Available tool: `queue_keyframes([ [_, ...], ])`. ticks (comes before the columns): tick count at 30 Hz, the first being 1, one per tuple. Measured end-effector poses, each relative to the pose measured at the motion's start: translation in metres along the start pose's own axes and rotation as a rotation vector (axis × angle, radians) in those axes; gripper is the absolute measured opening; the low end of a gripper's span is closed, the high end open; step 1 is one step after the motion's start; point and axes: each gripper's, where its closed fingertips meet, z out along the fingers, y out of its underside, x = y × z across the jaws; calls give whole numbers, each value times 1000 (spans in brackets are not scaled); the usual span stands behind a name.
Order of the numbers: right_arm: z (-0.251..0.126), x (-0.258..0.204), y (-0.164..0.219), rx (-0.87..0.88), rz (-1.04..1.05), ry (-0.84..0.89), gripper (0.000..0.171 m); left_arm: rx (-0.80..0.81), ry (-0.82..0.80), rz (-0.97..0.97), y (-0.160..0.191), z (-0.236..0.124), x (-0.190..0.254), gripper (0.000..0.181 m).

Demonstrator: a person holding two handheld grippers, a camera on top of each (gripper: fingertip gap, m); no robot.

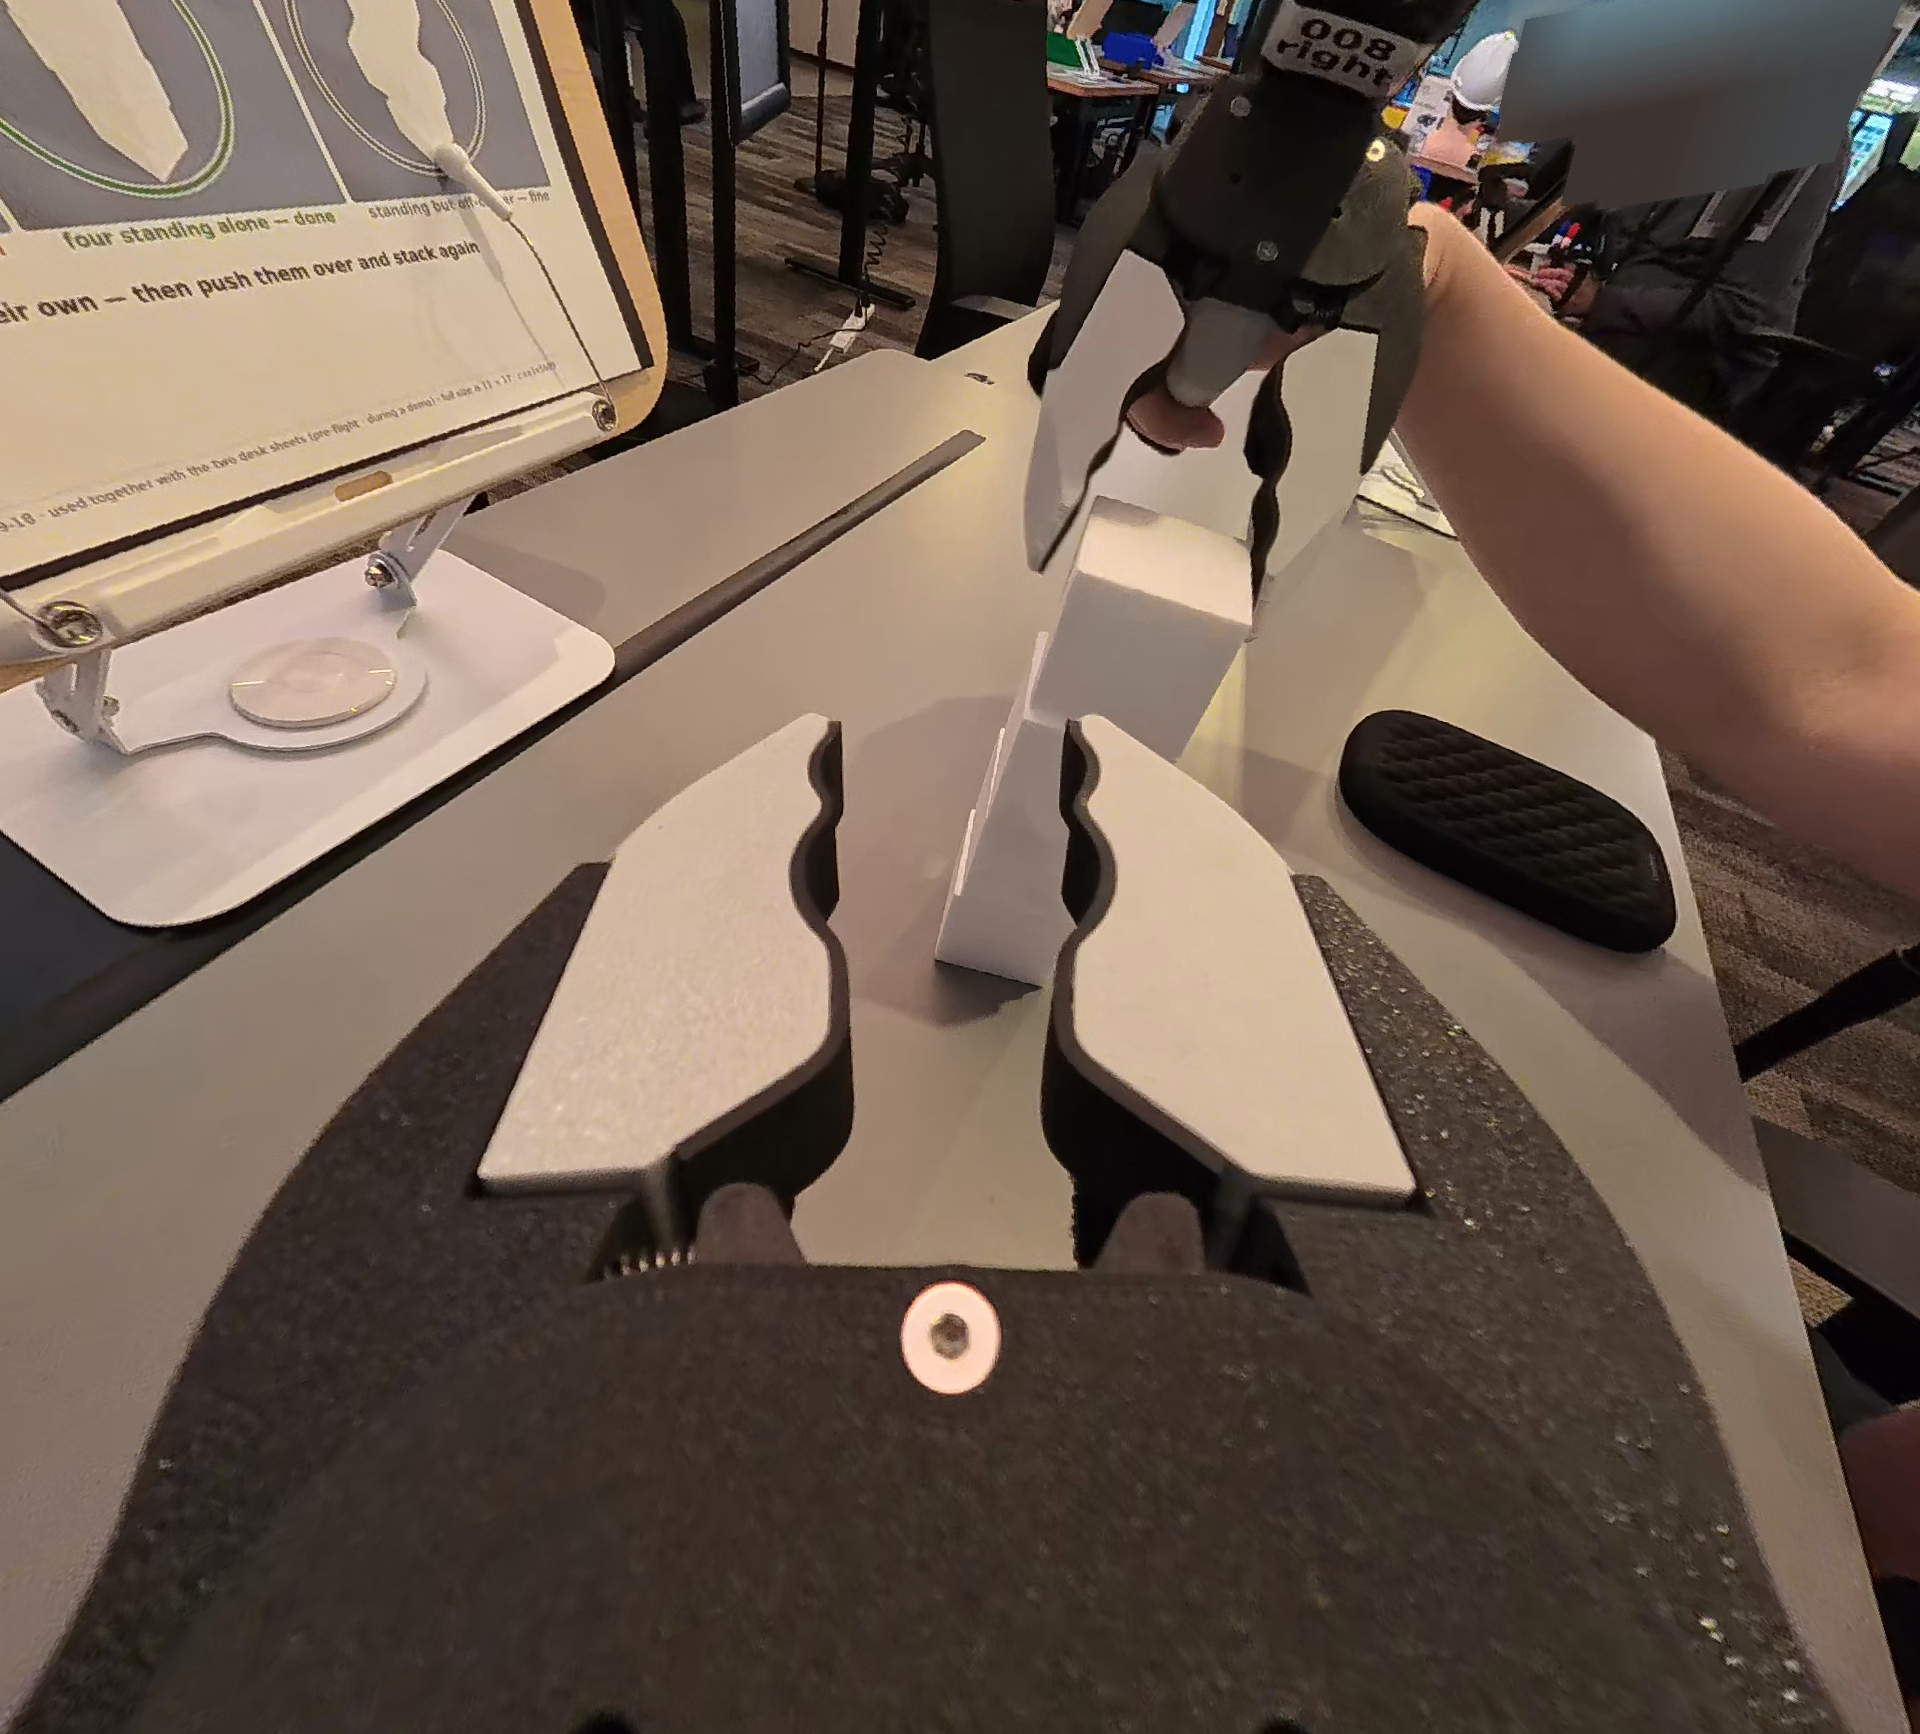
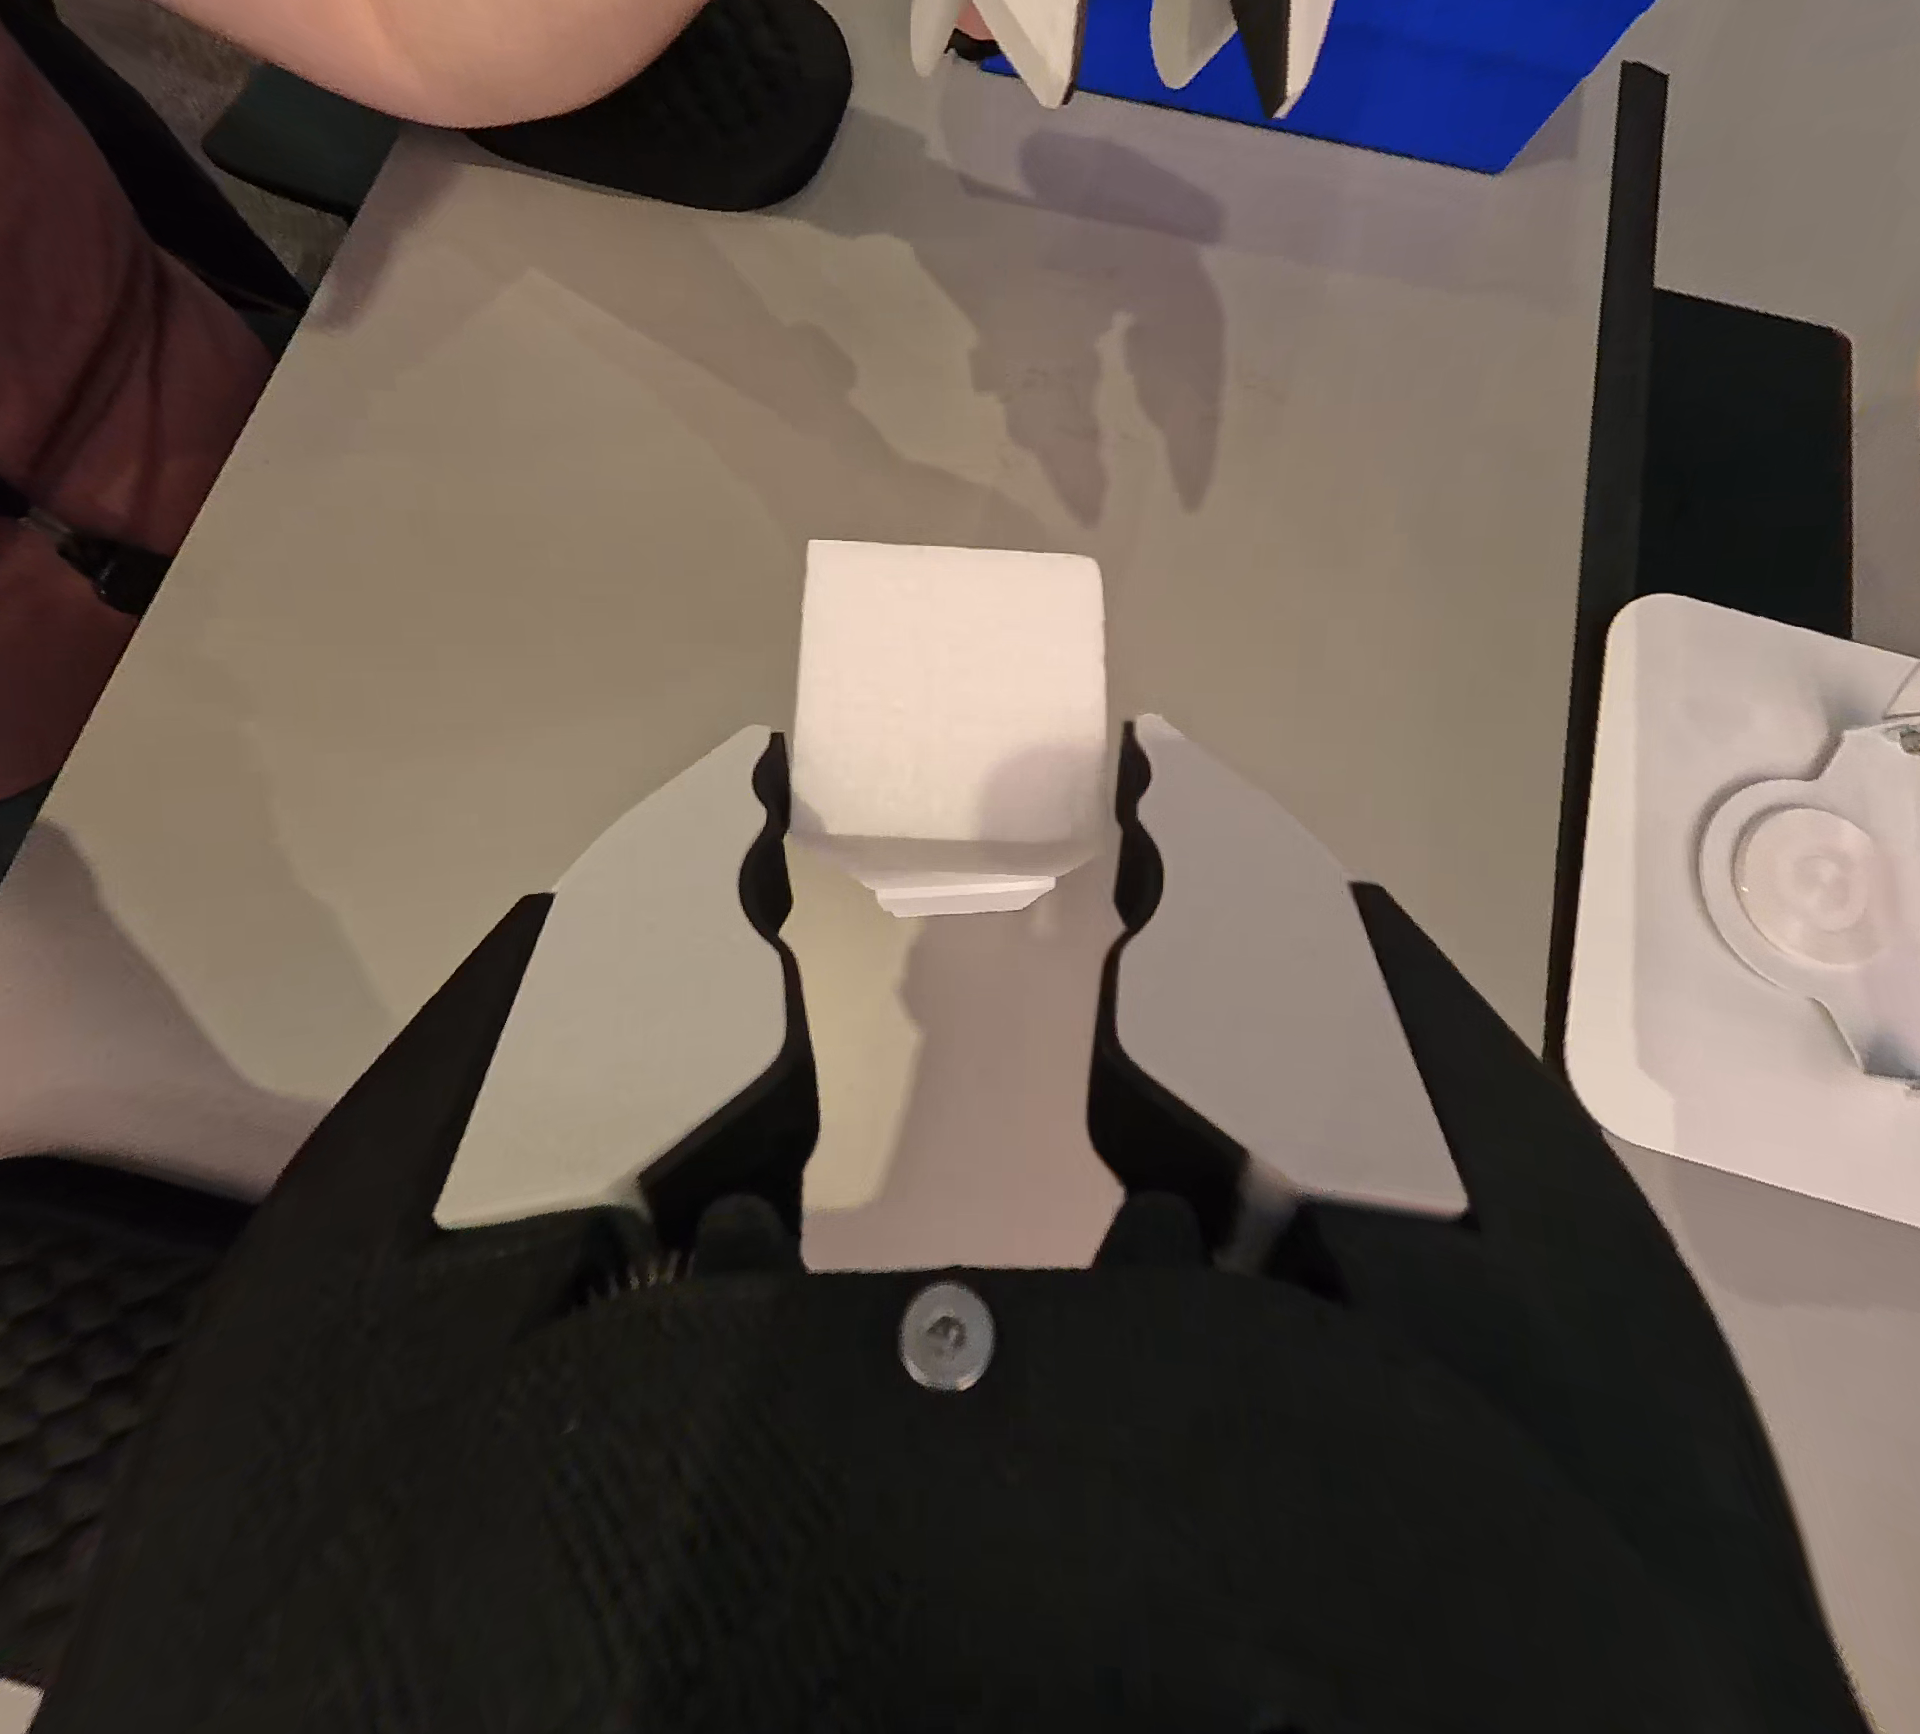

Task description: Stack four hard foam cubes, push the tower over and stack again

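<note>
Straddling the top cube (image 2: pixel 945 697) of a white stack, right gripper (image 2: pixel 948 780) jaws open; left gripper (image 1: pixel 951 791) open

cubes (image 1: pixel 1138 635) stacked on table (image 1: pixel 727 562), stand (image 1: pixel 312 697) left, pad (image 1: pixel 1507 827) right

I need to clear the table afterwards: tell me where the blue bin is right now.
The blue bin shows only in the right wrist view, at the top right, on the grey table behind the left gripper and right of the black pad.
</note>
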Motion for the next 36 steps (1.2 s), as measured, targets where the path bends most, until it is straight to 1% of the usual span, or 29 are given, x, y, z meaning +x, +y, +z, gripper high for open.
queue_keyframes([
  [2,-3,0,-1,28,9,20,66,1,9,-6,0,0,1,40],
  [4,-11,-7,-8,101,3,47,73,5,11,-7,-1,-1,1,40],
  [6,-25,-19,-18,230,-18,103,80,7,4,-2,-4,-4,0,40],
  [8,-43,-33,-19,386,1,180,81,16,-17,11,-8,-10,-3,40],
  [10,-55,-43,4,500,73,235,80,32,-43,26,-14,-19,-6,40],
  [11,-56,-43,27,517,145,262,78,37,-56,33,-16,-23,-8,40],
  [12,-53,-39,56,492,258,289,68,38,-75,42,-18,-28,-11,40],
  [14,-38,-34,121,355,566,298,39,28,-146,72,-20,-38,-22,40],
  [15,-30,-39,146,287,706,270,6,16,-189,90,-19,-44,-28,40],
  [16,-24,-45,163,254,821,235,1,1,-231,106,-18,-49,-35,40],
  [18,-16,-58,178,234,996,172,1,-9,-288,121,-18,-57,-43,39],
  [19,-15,-59,188,194,1067,194,1,-5,-301,116,-18,-61,-46,39],
  [22,-21,-51,219,28,1247,403,0,8,-326,97,-20,-69,-51,38],
  [25,-22,-50,230,-120,1383,524,0,-15,-391,114,-18,-79,-60,38],
  [27,-16,-50,227,-200,1418,557,1,-19,-409,119,-18,-85,-62,37],
  [30,-4,-41,211,-258,1433,578,1,10,-368,90,-22,-87,-58,36],
  [33,15,-24,186,-276,1391,571,1,23,-326,66,-22,-88,-54,36],
  [36,38,-8,156,-316,1323,544,1,12,-320,69,-20,-91,-55,36],
])
